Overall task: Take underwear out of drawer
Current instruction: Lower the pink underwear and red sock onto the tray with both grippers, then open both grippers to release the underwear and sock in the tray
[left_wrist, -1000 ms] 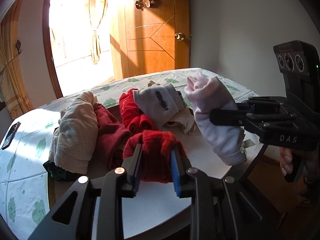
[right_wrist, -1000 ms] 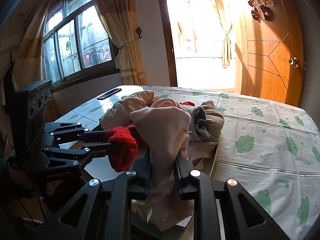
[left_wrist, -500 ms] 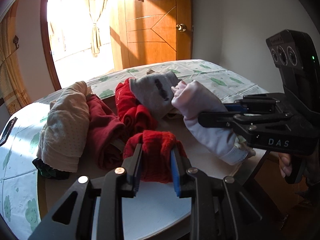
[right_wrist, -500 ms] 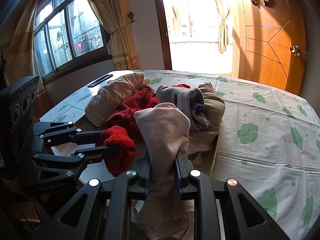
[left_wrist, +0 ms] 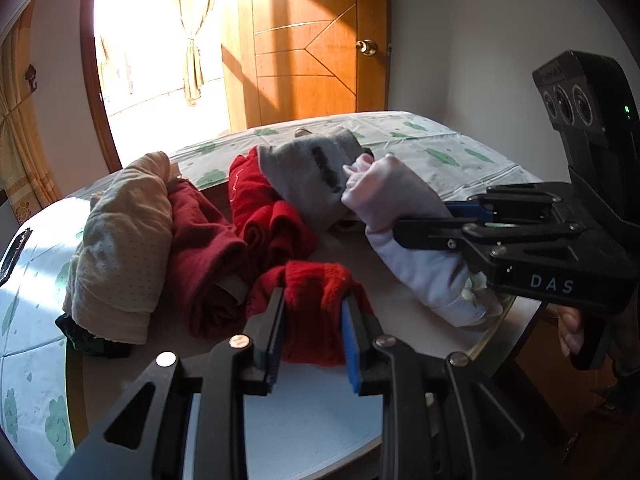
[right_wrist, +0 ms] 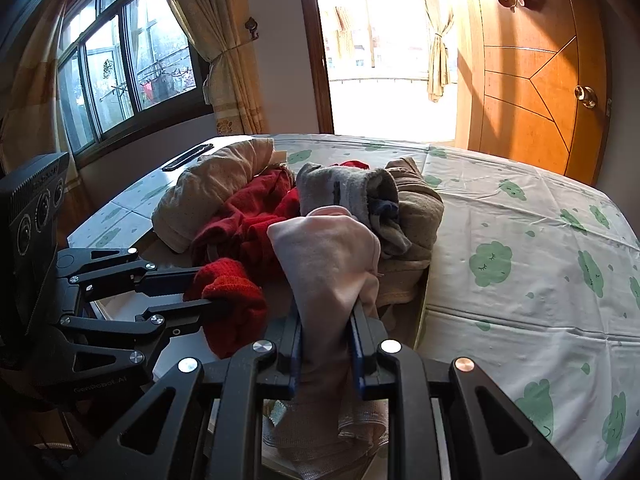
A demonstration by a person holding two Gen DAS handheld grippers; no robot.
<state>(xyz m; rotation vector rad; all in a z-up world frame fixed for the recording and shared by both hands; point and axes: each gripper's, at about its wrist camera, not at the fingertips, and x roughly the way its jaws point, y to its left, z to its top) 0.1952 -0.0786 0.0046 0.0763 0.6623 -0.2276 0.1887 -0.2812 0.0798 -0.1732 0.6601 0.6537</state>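
My left tongs [left_wrist: 312, 322] pinch a red knit roll [left_wrist: 316, 304] — my right tongs [right_wrist: 325, 332] clamp a pale pink garment [right_wrist: 328, 256].

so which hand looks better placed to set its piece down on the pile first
Right, probably. The pale pink garment in the right gripper hangs right beside the grey roll on the pile, while the left gripper holds its red piece nearer, over bare surface.

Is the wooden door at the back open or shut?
Open. The wooden door stands swung aside, leaving a bright doorway beside it with a tied curtain visible through it.
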